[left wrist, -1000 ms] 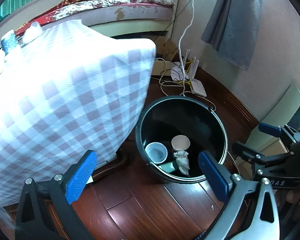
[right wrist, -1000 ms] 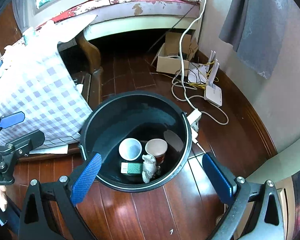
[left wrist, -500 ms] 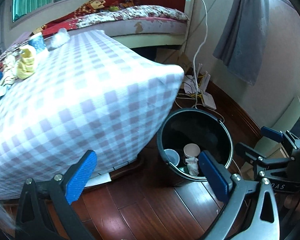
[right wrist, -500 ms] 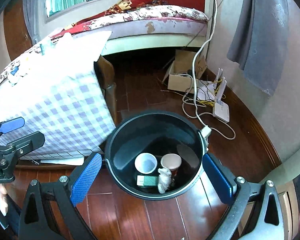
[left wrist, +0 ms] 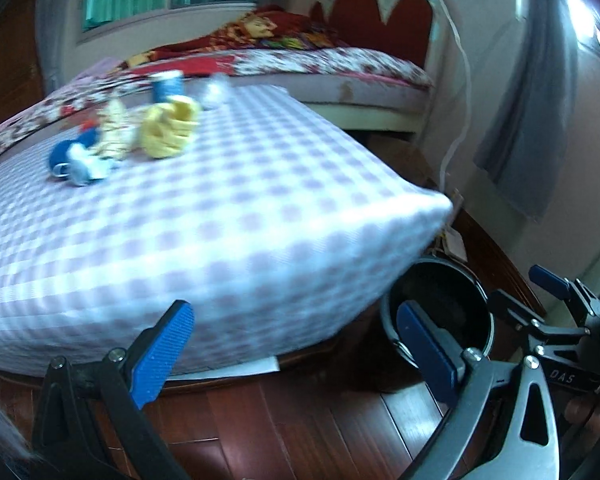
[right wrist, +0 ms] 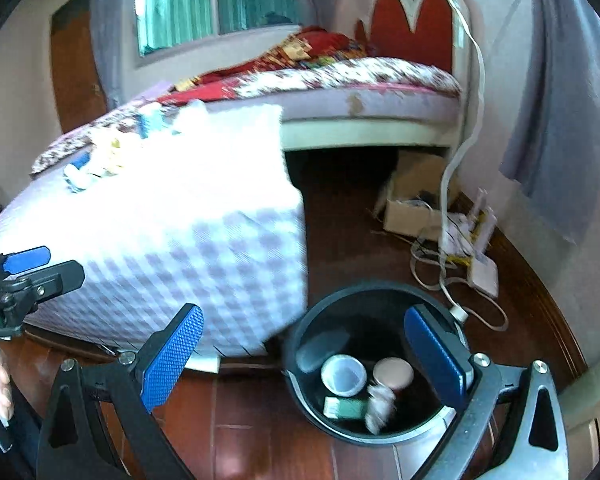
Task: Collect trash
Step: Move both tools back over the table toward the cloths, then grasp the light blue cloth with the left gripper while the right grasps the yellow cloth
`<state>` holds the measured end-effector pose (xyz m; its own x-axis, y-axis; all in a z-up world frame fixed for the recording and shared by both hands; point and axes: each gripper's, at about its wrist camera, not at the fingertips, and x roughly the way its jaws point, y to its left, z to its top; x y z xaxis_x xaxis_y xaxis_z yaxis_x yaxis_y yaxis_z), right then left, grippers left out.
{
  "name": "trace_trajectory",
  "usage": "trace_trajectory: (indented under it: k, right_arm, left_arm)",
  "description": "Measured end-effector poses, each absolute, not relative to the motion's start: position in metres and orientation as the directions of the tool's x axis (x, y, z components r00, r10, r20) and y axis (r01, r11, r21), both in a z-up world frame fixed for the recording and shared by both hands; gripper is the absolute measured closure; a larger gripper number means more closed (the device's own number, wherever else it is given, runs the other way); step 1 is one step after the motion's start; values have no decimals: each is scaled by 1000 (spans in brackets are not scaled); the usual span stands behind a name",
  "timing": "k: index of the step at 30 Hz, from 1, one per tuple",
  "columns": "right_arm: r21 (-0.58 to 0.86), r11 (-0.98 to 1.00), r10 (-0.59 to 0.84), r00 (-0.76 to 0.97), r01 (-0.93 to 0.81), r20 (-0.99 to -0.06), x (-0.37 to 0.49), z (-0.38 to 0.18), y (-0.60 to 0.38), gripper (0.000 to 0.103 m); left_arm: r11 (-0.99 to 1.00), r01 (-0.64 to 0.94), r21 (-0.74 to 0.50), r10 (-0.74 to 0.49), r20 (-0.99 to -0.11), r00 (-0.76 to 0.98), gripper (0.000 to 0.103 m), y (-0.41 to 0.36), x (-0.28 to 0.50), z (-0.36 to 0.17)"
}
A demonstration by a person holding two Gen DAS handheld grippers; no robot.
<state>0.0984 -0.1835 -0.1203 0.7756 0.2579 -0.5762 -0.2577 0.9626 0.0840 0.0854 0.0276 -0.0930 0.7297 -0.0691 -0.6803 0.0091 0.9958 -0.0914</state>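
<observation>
On the wood floor (right wrist: 260, 432) beside the table stands a black bucket (right wrist: 300, 360); the right wrist view looks down into it and shows a white cup (right wrist: 343, 374), a brown cup (right wrist: 393, 373), a green box (right wrist: 345, 408) and a crumpled white wad (right wrist: 378, 406) lying close together on its bottom; the wad touches the brown cup and the box, as far as the blur allows. Right gripper (right wrist: 314, 364) hangs above the bucket with its blue pads wide apart and nothing between them; one pad sits over the cloth's lower edge, the other over the bucket's far rim. Left gripper (left wrist: 296, 354) is likewise spread wide and empty; through its fingers the left wrist view shows the checked cloth (left wrist: 220, 216) filling most of the frame, and the bucket (left wrist: 472, 288) partly hidden behind the cloth's corner and the pad. Up on the cloth, at its far side, lies a cluster of trash (left wrist: 140, 140): a yellow crumpled piece (left wrist: 168, 132), a blue cup (left wrist: 168, 85), and blue and white bits (left wrist: 76, 160), all blurred, so finer detail is not clear. Behind the table is a bed (right wrist: 340, 92) with a patterned cover and a red headboard (right wrist: 412, 28); a white cable (right wrist: 456, 160) runs down the wall to a cardboard box (right wrist: 412, 208) and a white router (right wrist: 484, 276) on the floor; a grey cloth (right wrist: 552, 120) hangs on the wall.
</observation>
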Motion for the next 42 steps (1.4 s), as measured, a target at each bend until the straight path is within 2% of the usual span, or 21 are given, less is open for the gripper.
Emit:
trace_trajectory:
  k: [10,12,17,21,26,30,32,36,38,40,42]
  right_arm:
    - [93,889,430,743,-449,-513,139,-72,-79,1]
    - [74,870,447,715,-488,-537,153,-65,-52,1]
    - [49,840,468,677,-540,-569,181,-54,-5,1]
    - [49,821,489,657,-568,-575,207,-53,23,1]
    - [62,799,504,608,-599,-613,246,-58,59,16]
    - [60,781,510,580,-621,-635,266,-64,81,24]
    - [72,777,513,561,-626,-650,279,-68,89,32]
    - [107,767,520,516,-633,-681,296,-77,102,36]
    - [120,761,522,491,-638,-698,299,-83,108,43]
    - [128,753,527,477,-645,-703,296,-84,113,54]
    - [120,755,524,484,-644,-701,292,-83,115,57]
  left_arm:
    - [979,-180,-95,78,-642,762,1,124,91,-73]
    - [971,-218,-100,105,-640,761,2,145,96,-71]
    - [954,-272,-127,128,-647,752,14,187,115,-69]
    - [950,-279,-139,123,-656,745,16,208,142,-73]
    - [943,-291,-163,107,-680,726,27,224,174,-81]
    - [938,-291,-187,87,-687,721,28,232,191,-86]
    - [936,-289,-203,72,-693,717,29,237,201,-89]
    - [928,-290,-233,36,-719,694,37,243,216,-96]
    - [925,-284,-254,13,-723,690,39,245,220,-99]
    - [921,-271,-279,-19,-728,686,49,247,224,-102]
    - [912,-272,-306,-37,-725,688,56,250,225,-104]
